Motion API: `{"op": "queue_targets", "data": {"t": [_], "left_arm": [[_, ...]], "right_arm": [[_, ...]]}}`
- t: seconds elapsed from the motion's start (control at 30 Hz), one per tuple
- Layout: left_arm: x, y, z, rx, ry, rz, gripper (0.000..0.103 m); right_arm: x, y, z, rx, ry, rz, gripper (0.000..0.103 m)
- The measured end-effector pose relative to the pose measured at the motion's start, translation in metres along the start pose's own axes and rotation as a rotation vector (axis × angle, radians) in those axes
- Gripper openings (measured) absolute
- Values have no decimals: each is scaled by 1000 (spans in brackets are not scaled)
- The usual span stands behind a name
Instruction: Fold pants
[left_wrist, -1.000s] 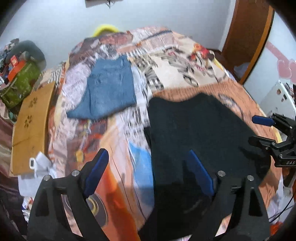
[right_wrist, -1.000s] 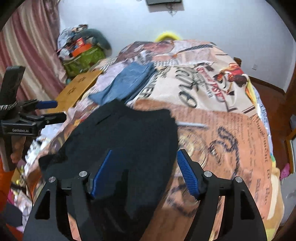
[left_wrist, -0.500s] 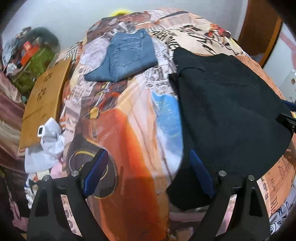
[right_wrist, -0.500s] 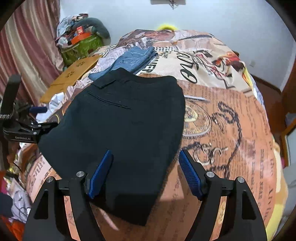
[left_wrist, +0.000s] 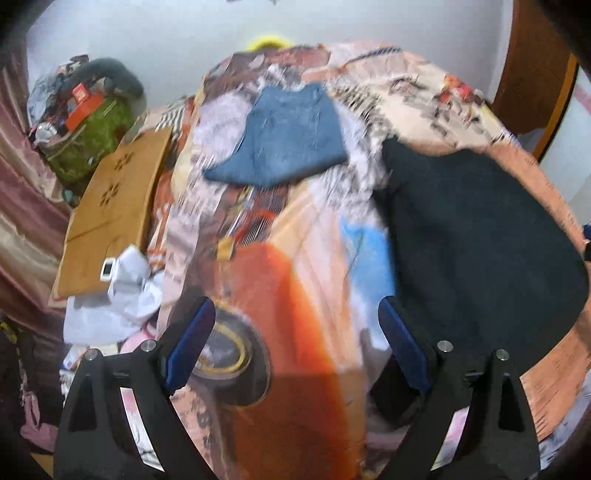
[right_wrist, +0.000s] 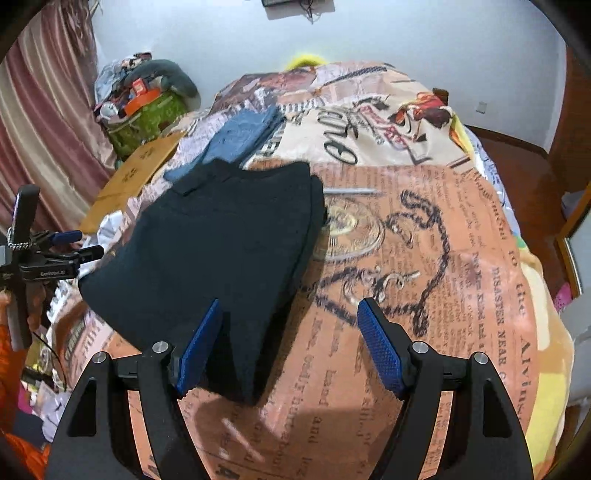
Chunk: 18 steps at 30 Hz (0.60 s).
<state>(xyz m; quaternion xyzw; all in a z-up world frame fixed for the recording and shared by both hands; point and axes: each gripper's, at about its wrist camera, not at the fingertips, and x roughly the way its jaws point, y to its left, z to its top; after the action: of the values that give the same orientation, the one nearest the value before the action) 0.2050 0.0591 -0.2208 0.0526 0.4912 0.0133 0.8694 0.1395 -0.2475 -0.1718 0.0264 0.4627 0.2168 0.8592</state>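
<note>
Folded black pants (right_wrist: 221, 251) lie flat on the patterned bedspread (right_wrist: 424, 258); they also show at the right of the left wrist view (left_wrist: 480, 236). My right gripper (right_wrist: 288, 347) is open and empty, hovering above the near corner of the black pants. My left gripper (left_wrist: 295, 343) is open and empty, above the orange part of the bedspread, left of the pants. The left gripper also shows at the left edge of the right wrist view (right_wrist: 74, 243). Folded blue jeans (left_wrist: 288, 136) lie farther back on the bed.
A brown cardboard box (left_wrist: 110, 206) and white cloth (left_wrist: 122, 291) lie beside the bed on the left. A green bag with clutter (right_wrist: 147, 110) stands by the pink curtain (right_wrist: 33, 129). A wooden door (left_wrist: 535, 66) is at the right.
Both grippers have pulled back and risen from the black pants, staying open. The left view has swung left and is motion-blurred.
</note>
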Motion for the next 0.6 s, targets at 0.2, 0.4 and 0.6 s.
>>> {"op": "queue_targets", "data": {"t": [0.2, 0.4, 0.6], "left_arm": [[1, -27, 39, 32, -31, -111, 96], [38, -50, 62, 68, 44, -133, 96], [76, -46, 69, -21, 166, -268, 96]], "right_arm": [[11, -8, 23, 55, -19, 36, 72], [44, -11, 34, 58, 45, 51, 72], [78, -19, 33, 75, 159, 93, 72]]}}
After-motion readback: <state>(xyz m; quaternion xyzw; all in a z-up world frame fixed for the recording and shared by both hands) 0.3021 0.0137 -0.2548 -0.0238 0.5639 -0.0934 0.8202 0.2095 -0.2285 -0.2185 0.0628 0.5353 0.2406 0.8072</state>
